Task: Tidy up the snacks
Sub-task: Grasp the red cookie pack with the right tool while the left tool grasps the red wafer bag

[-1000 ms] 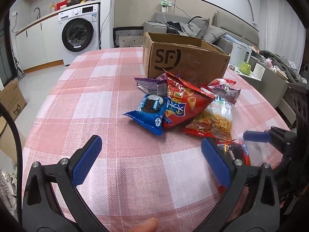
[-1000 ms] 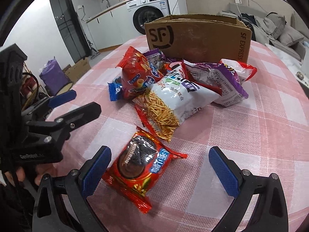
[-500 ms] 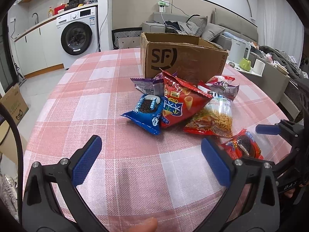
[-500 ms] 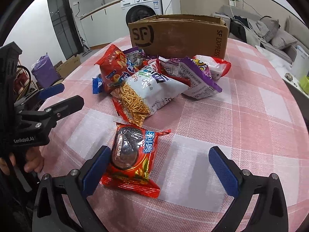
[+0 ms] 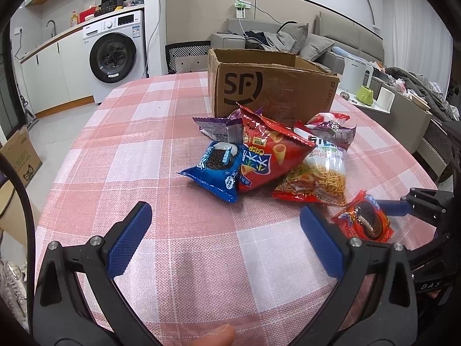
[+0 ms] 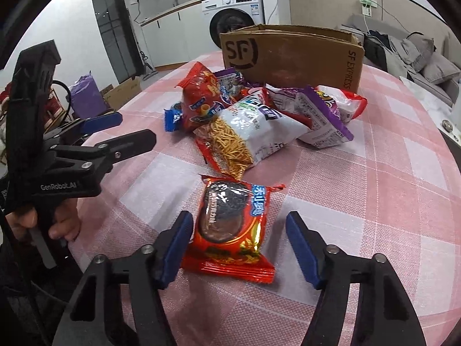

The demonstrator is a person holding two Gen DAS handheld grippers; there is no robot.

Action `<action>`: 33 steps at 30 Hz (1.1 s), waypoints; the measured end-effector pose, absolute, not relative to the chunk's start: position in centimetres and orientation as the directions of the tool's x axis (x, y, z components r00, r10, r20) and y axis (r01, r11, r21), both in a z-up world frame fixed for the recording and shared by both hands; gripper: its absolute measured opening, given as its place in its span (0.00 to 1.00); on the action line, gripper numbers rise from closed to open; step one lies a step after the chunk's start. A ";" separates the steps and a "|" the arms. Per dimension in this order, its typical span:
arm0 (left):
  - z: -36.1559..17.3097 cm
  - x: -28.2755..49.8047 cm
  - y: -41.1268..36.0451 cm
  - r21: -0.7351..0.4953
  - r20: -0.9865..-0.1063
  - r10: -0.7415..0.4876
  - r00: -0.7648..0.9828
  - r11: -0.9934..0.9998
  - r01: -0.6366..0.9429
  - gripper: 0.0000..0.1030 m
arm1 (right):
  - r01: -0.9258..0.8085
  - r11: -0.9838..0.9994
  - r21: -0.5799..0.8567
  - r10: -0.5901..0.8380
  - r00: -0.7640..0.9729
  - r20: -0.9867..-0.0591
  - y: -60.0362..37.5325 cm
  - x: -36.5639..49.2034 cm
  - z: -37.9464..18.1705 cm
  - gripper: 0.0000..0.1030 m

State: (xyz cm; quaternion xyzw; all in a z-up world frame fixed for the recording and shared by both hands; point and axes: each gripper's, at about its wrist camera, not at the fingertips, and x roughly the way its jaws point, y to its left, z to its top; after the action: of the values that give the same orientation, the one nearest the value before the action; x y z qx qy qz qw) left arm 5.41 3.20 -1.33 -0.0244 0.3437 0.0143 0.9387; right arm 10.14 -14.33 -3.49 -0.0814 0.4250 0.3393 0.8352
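A pile of snack bags lies on the pink checked tablecloth [image 5: 121, 155] in front of an open SF cardboard box [image 5: 273, 92] [image 6: 291, 54]. A red cookie packet [image 6: 233, 230] [image 5: 364, 220] lies apart, nearest me. My right gripper [image 6: 239, 239] is open, its blue fingers on either side of that packet, not clamping it. My left gripper [image 5: 224, 230] is open and empty above bare cloth, short of a blue cookie bag [image 5: 217, 170]. A red crisp bag [image 5: 268, 155], a noodle-snack bag [image 6: 250, 132] and purple bags [image 6: 319, 115] make up the pile.
The left gripper shows at the left of the right wrist view [image 6: 95, 144]. The table edge curves near on both sides. A washing machine [image 5: 115, 54], a sofa [image 5: 288, 40] and a floor box [image 5: 17, 158] stand beyond the table.
My right gripper has moved forward over the red cookie packet and its fingers have narrowed around it. The left gripper has drawn back slightly and stays open.
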 end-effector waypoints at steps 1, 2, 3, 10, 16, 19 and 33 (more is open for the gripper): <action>-1.4 5.5 3.2 -0.036 -0.648 0.010 0.762 0.998 -0.043 0.99 | -0.641 0.752 0.155 0.502 0.404 -0.764 -14.3 10.1 -3.5 0.58; -1.4 5.5 3.2 -0.039 -0.649 0.008 0.761 0.998 -0.043 0.99 | -0.645 0.746 0.164 0.510 0.396 -0.764 -14.3 10.1 -3.5 0.56; -1.4 5.6 3.3 -0.043 -0.649 0.003 0.761 0.998 -0.041 0.99 | -0.652 0.738 0.177 0.522 0.384 -0.762 -14.3 10.2 -3.4 0.52; -1.4 5.9 3.2 -0.051 -0.652 -0.003 0.758 0.998 -0.040 0.99 | -0.670 0.720 0.183 0.550 0.389 -0.739 -14.9 9.8 -2.9 0.41; -1.1 6.3 3.0 -0.051 -0.648 -0.001 0.761 0.998 -0.042 0.99 | -0.676 0.714 0.184 0.565 0.400 -0.721 -15.7 9.5 -2.3 0.41; -0.9 6.7 2.8 -0.063 -0.649 -0.015 0.761 0.997 -0.034 0.99 | -0.667 0.719 0.194 0.575 0.415 -0.705 -16.6 9.5 -1.8 0.41; -0.6 10.0 1.7 -0.088 -0.663 -0.051 0.746 0.996 -0.010 0.99 | -0.575 0.778 0.253 0.580 0.503 -0.640 -20.2 10.8 -0.5 0.41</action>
State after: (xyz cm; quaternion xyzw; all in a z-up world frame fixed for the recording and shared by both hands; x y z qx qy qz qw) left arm 10.01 1.72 -0.62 -0.0428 0.3559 -0.0111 0.9335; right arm 10.76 -20.16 -0.51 0.0033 0.3707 0.3333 0.8669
